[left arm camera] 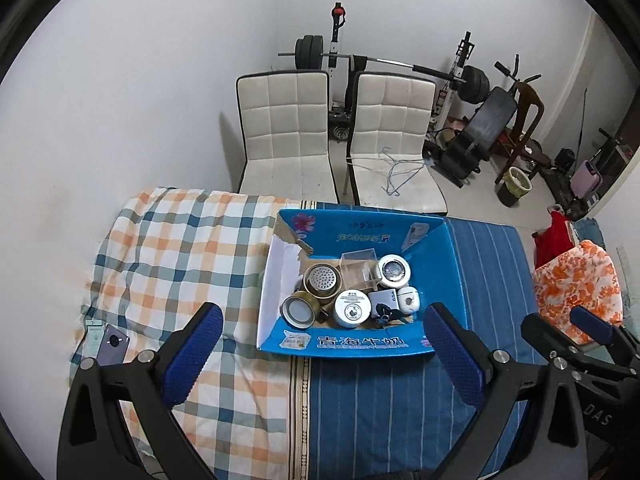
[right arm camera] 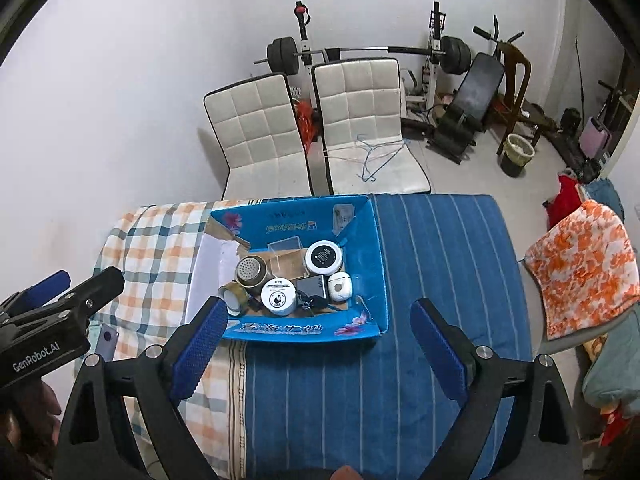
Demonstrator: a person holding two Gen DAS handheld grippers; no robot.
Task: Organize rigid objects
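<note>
A blue carton (left arm camera: pixel 360 346) (right arm camera: pixel 304 330) lies on the bed and holds several rigid items. Among them are a brass tin with a perforated lid (left arm camera: pixel 322 278), a round brass tin (left arm camera: pixel 298 312), a white jar (left arm camera: pixel 352 308) (right arm camera: pixel 279 297), a clear plastic box (left arm camera: pixel 360 268), a white round case (left arm camera: pixel 394 270) and a white earbud case (left arm camera: pixel 408 299). My left gripper (left arm camera: pixel 324 310) (right arm camera: pixel 88 276) hangs open high above the carton, empty. My right gripper (right arm camera: pixel 319 305) (left arm camera: pixel 556 316) is beside it on the right, jaws wide open with nothing between them.
A purple phone (left arm camera: pixel 114 344) (right arm camera: pixel 108 338) rests on the checked sheet (left arm camera: pixel 180 248) to the left. The blue striped cover (right arm camera: pixel 432 248) spreads to the right. Two white chairs (left arm camera: pixel 286 132) and a weight bench (left arm camera: pixel 484 120) stand beyond the bed. An orange floral cloth (right arm camera: pixel 580 268) drapes a chair at the right.
</note>
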